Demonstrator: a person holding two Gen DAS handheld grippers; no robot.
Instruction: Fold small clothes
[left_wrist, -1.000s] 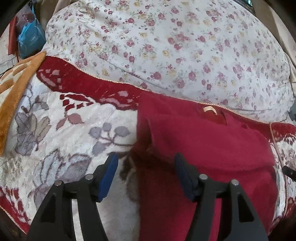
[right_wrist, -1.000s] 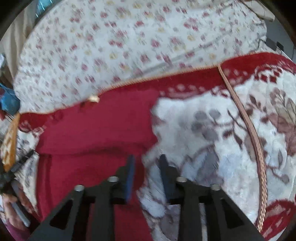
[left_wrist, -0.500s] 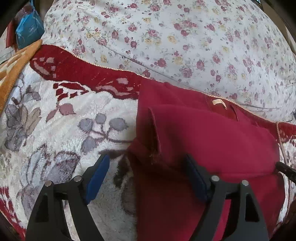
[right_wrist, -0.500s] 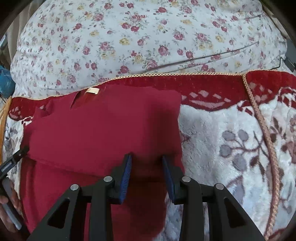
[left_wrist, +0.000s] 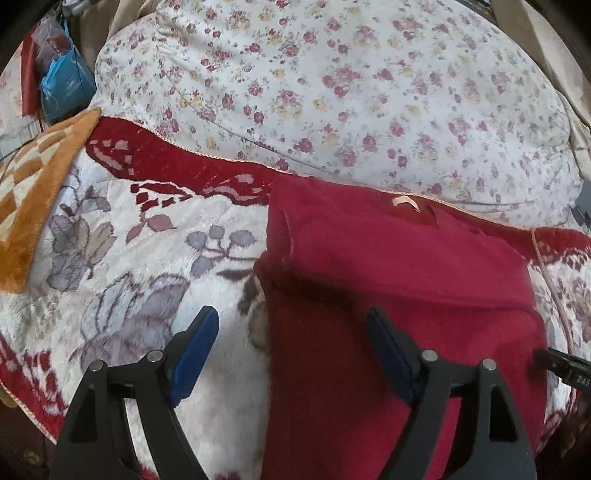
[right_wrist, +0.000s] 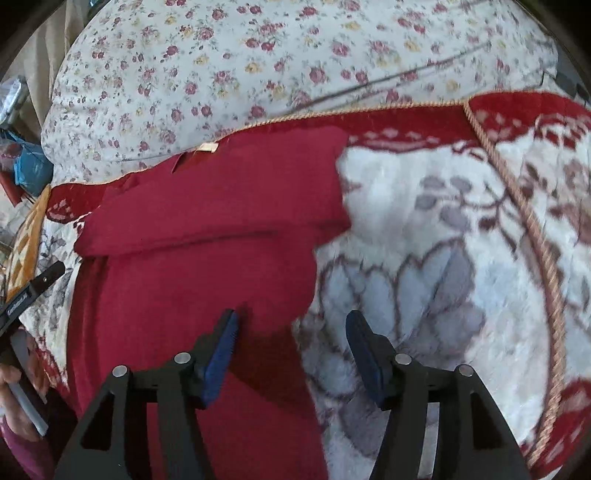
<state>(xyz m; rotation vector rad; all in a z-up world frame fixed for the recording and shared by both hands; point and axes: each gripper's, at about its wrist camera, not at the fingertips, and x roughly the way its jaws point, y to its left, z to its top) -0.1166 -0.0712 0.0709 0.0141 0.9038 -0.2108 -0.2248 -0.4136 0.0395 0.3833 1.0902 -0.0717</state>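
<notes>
A dark red garment (left_wrist: 388, 288) lies on a patterned blanket, its sleeves folded across the chest and a tan neck label (left_wrist: 404, 201) at the far end. My left gripper (left_wrist: 291, 350) is open and empty, straddling the garment's left edge from above. In the right wrist view the same garment (right_wrist: 207, 236) lies left of centre. My right gripper (right_wrist: 291, 350) is open and empty over the garment's right edge. The other gripper's tip shows at the right edge of the left wrist view (left_wrist: 565, 363) and at the left edge of the right wrist view (right_wrist: 29, 295).
The red, white and grey floral blanket (left_wrist: 147, 266) covers the bed. A white flowered quilt (left_wrist: 351, 92) is bunched up behind the garment. An orange checked mat (left_wrist: 33, 184) and a blue bag (left_wrist: 66, 88) lie at far left.
Both grippers have opened wider and pulled back a little from the garment. The right gripper has shifted right, from over the cloth to its right edge.
</notes>
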